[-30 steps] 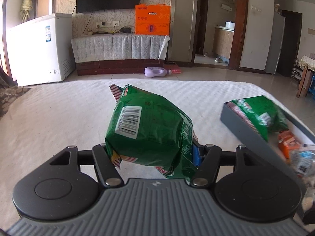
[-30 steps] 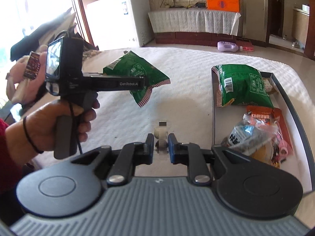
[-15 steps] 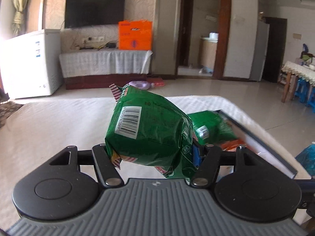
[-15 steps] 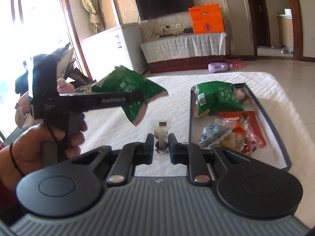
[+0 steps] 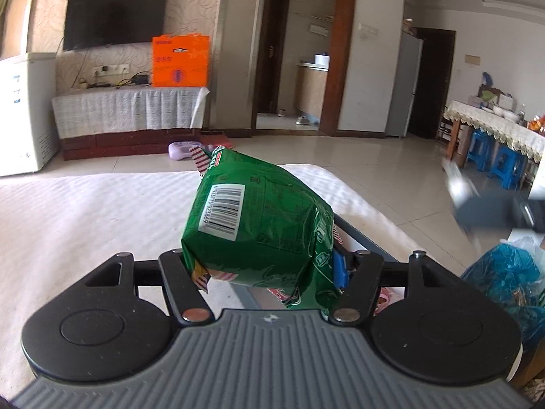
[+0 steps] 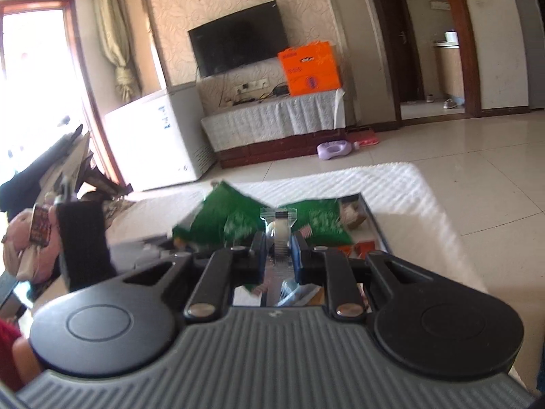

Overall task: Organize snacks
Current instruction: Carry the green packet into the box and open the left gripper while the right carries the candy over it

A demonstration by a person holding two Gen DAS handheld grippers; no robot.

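My left gripper [image 5: 262, 269] is shut on a puffy green snack bag [image 5: 259, 225], barcode side up, held above the white tablecloth [image 5: 85, 211] at the dark tray's [image 5: 368, 242] left rim. My right gripper [image 6: 277, 248] is shut on a small clear-wrapped white candy [image 6: 277, 228] and hangs over the near part of the tray [image 6: 376, 228]. From the right wrist the held green bag [image 6: 221, 218] shows blurred on the left. A second green bag [image 6: 320, 220] lies in the tray's far end with other snacks.
A blurred dark handset [image 5: 494, 211] shows at the right of the left wrist view, with a blue plastic bag [image 5: 504, 272] below it. The other dark handset [image 6: 81, 238] is at the left of the right wrist view. Tiled floor lies beyond the table.
The left gripper has carried the green bag to the right, from over the cloth to the tray's edge. The right gripper has risen and tilted with the candy still pinched.
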